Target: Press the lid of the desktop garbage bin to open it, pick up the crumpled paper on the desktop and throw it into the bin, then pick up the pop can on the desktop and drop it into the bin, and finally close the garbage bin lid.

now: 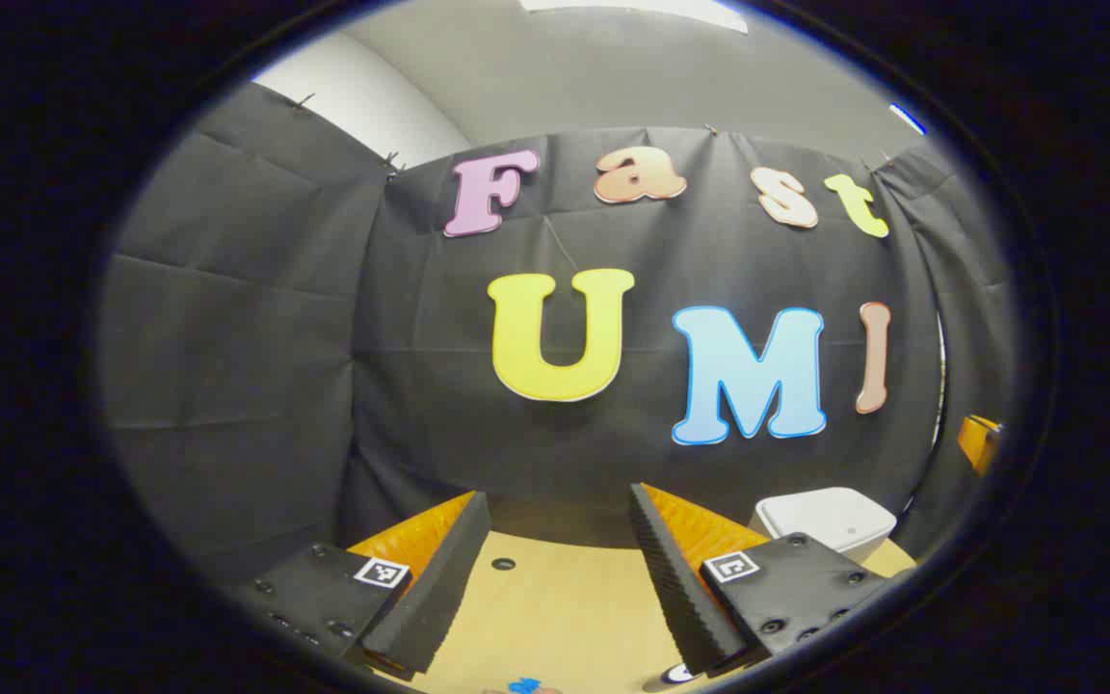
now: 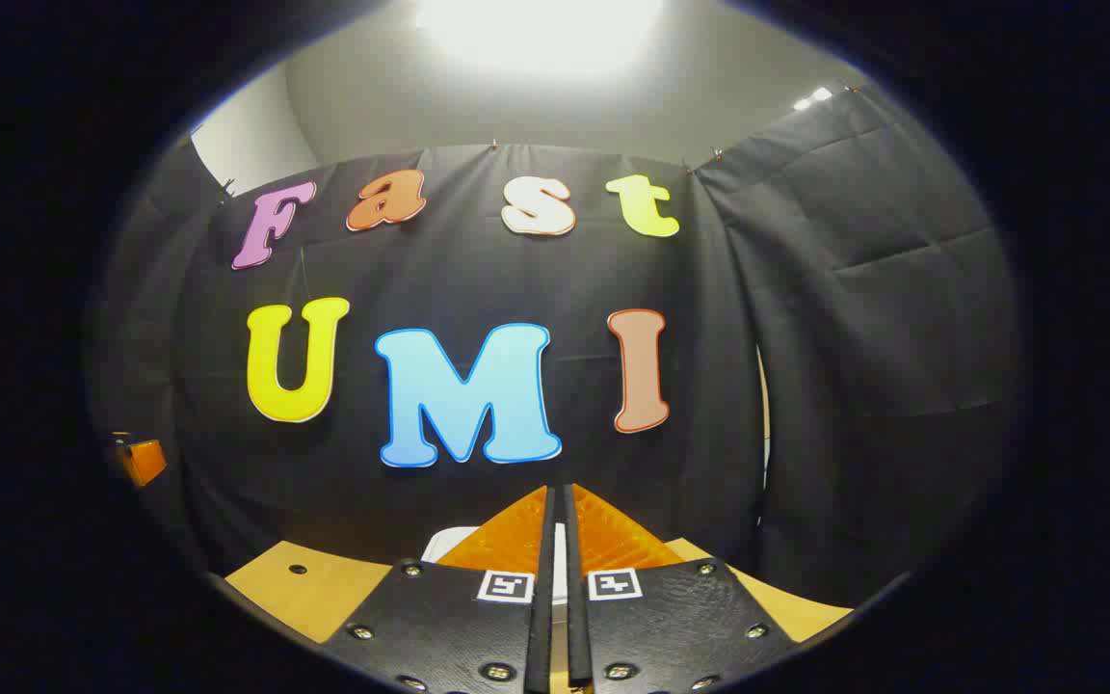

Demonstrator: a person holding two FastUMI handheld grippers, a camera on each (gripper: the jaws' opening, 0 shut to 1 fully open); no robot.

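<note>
The white desktop bin (image 1: 830,520) stands on the wooden table (image 1: 555,607) at the far right of the left gripper view, with its lid down. My left gripper (image 1: 558,501) is open above the table, left of the bin, with nothing between its fingers. In the right gripper view, my right gripper (image 2: 560,493) is shut with nothing held. It points at the bin (image 2: 447,546), whose white top peeks out behind the fingers. A small blue scrap (image 1: 523,685) and a dark round thing (image 1: 675,672) are cut off at the bottom edge; I cannot tell what they are.
The black cloth wall (image 1: 324,386) closes the table off at the back and both sides. A small hole (image 1: 504,563) marks the tabletop (image 2: 304,588). An orange part of the other gripper shows at the right edge (image 1: 979,439) and at the left edge (image 2: 141,461).
</note>
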